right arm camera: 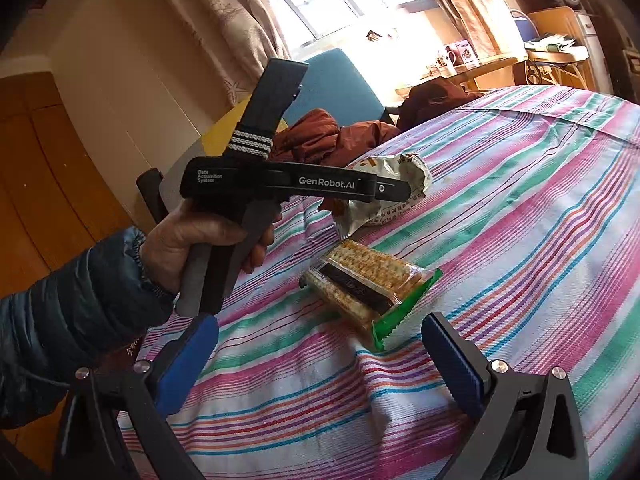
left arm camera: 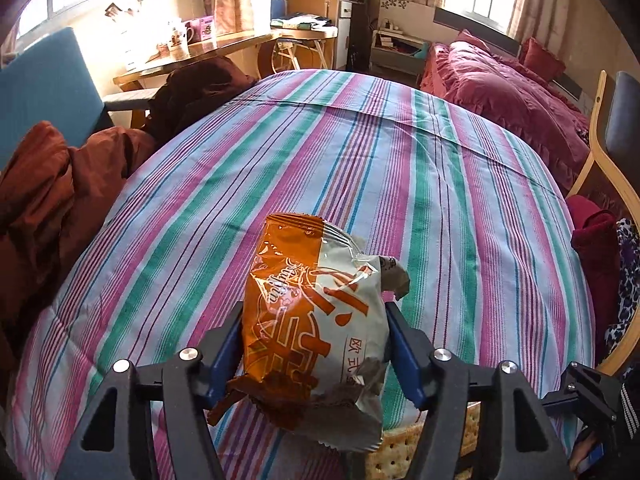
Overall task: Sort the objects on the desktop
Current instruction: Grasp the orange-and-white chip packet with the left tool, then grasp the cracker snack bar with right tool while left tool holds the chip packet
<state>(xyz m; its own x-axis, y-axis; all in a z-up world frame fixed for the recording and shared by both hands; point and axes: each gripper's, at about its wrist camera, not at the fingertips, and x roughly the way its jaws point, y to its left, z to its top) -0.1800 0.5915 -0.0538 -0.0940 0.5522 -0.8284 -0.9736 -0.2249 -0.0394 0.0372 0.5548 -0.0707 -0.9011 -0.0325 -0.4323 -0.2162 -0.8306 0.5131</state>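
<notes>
An orange and white snack bag is clamped between the blue fingers of my left gripper, low over the striped tablecloth. The right wrist view shows the same bag crumpled at the end of that gripper, which a hand in a dark sleeve holds. A clear pack of crackers with a green end lies flat on the cloth. It sits just ahead of my right gripper, whose fingers stand wide apart with nothing between them. A corner of the cracker pack shows under the bag.
A rust-coloured jacket is heaped at the table's left edge by a blue chair. On the right stands a bentwood chair with red cloth on it. Behind are a red bed and a desk with mugs.
</notes>
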